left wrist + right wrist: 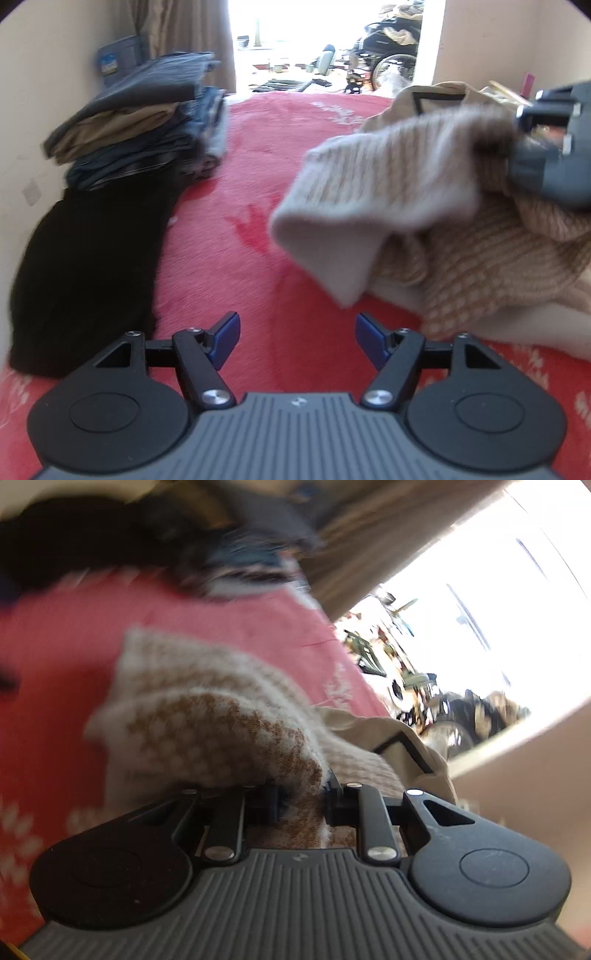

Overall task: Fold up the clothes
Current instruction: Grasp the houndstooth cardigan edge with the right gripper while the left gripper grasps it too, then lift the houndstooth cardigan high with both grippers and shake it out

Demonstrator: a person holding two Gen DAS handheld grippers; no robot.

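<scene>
Bed with red patterned blanket (266,192), laden with clothes.
Along the left edge by the wall, a flat black garment (85,273); behind it and touching, a stack of folded jeans and trousers (147,122). On the right, a heaped beige-and-cream knit sweater (480,258), with a beige garment (439,94) behind. Bare blanket between the two sides.
</scene>
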